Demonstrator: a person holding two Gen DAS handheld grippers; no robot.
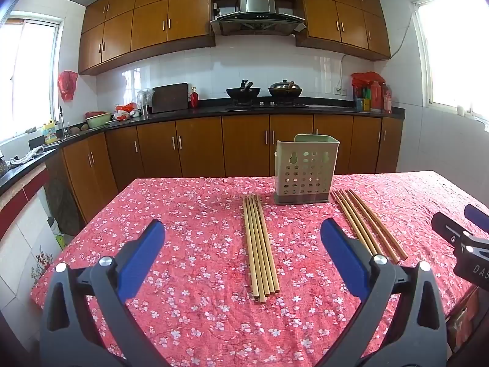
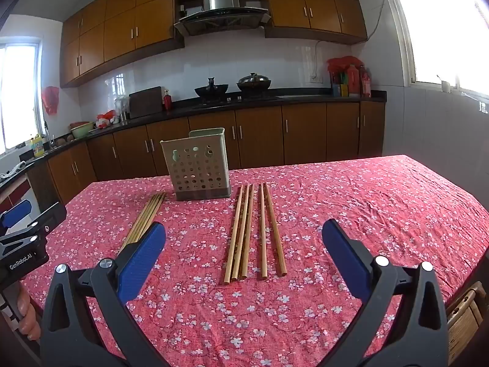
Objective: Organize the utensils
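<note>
A pale green perforated utensil holder (image 1: 306, 169) stands upright at the far middle of the table; it also shows in the right wrist view (image 2: 198, 165). Two bundles of several wooden chopsticks lie flat in front of it: a left bundle (image 1: 260, 244) (image 2: 146, 218) and a darker right bundle (image 1: 368, 224) (image 2: 253, 231). My left gripper (image 1: 241, 235) is open and empty, hovering near the left bundle's front end. My right gripper (image 2: 243, 237) is open and empty, above the right bundle. Each gripper shows at the edge of the other's view (image 1: 464, 235) (image 2: 27, 229).
The table carries a red floral cloth (image 1: 189, 275) (image 2: 366, 202). Its far edge lies just behind the holder, its right edge near a wooden chair (image 2: 464, 321). Behind are kitchen cabinets, a black counter with woks (image 1: 262, 91) and bottles.
</note>
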